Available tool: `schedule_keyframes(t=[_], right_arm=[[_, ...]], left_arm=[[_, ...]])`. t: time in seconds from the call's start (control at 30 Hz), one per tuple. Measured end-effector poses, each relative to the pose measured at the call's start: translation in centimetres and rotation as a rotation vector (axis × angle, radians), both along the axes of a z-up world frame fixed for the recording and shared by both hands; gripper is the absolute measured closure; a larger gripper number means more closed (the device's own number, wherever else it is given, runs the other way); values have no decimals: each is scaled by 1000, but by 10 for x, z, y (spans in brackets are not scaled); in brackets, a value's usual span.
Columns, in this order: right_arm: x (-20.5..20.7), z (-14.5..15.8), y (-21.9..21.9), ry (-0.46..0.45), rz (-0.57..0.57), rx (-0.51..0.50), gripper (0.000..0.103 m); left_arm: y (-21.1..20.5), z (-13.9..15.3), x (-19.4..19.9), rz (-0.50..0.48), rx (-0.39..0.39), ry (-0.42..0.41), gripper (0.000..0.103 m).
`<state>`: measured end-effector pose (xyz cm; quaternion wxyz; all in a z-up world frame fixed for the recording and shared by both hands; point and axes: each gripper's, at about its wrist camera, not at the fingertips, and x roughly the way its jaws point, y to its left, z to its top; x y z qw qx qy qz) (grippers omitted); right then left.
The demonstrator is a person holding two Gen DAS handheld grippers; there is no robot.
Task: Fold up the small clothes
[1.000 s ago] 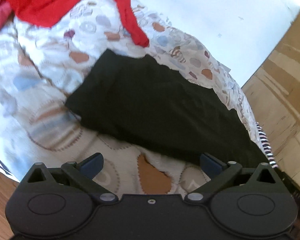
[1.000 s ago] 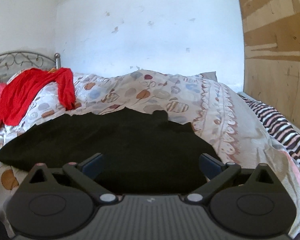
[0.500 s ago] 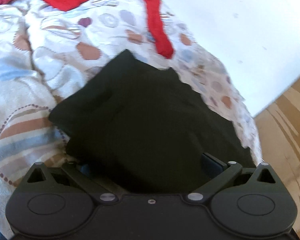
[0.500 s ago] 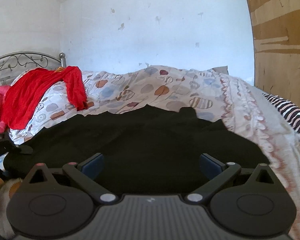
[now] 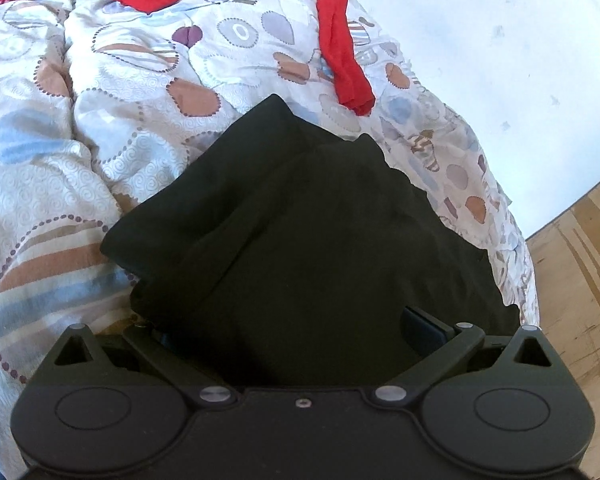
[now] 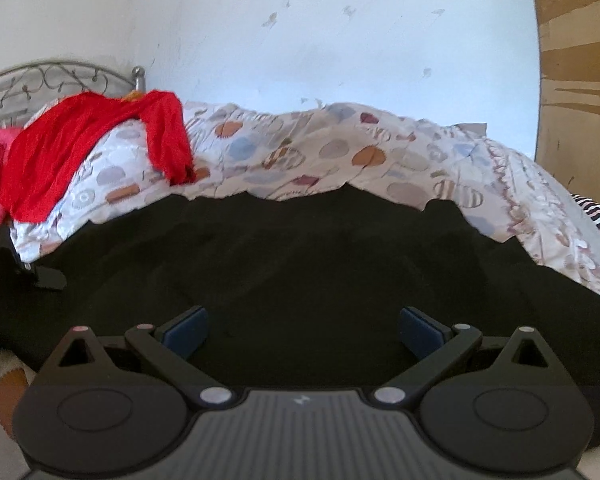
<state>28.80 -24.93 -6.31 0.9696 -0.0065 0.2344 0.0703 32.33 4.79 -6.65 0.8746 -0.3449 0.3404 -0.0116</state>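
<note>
The black garment (image 5: 320,232) lies spread on the patterned quilt (image 5: 100,128) of the bed, near the red cloth (image 6: 80,148) at far left. The left gripper (image 5: 292,328) is pushed into its near edge, jaws apart; fabric seems to cover the left pad. The right gripper (image 6: 302,330) hangs over it with jaws wide.

The left gripper (image 5: 292,326), fingers (image 5: 422,326) spread wide, sits at the near edge of a black garment (image 5: 320,232) lying on the patterned quilt (image 5: 100,140); cloth covers its left finger.
</note>
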Motion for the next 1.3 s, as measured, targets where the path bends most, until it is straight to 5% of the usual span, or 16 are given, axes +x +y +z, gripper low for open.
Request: schedule_keyframes(t=[0.4, 0.67, 0.73, 0.9, 1.0, 1.13, 1.3], right_arm=[[-6, -18, 2, -30, 0, 4, 0], [-10, -21, 1, -59, -6, 11, 0], [-10, -21, 1, -61, -6, 11, 0], [-11, -21, 2, -63, -6, 15, 0], [-12, -20, 0, -66, -2, 28, 0], [-26, -8, -22, -114, -6, 187, 0], [-45, 8, -50, -77, -47, 251, 0]], left_arm=[[-6, -2, 4, -9, 46, 4, 1], [5, -1, 2, 48, -40, -15, 5], [6, 3, 2, 76, -22, -25, 13], [11, 3, 6, 144, 52, 6, 56], [14, 4, 10, 160, 61, -2, 63], [2, 24, 15, 140, 189, -58, 84], [-17, 47, 25, 76, 266, -146, 92]])
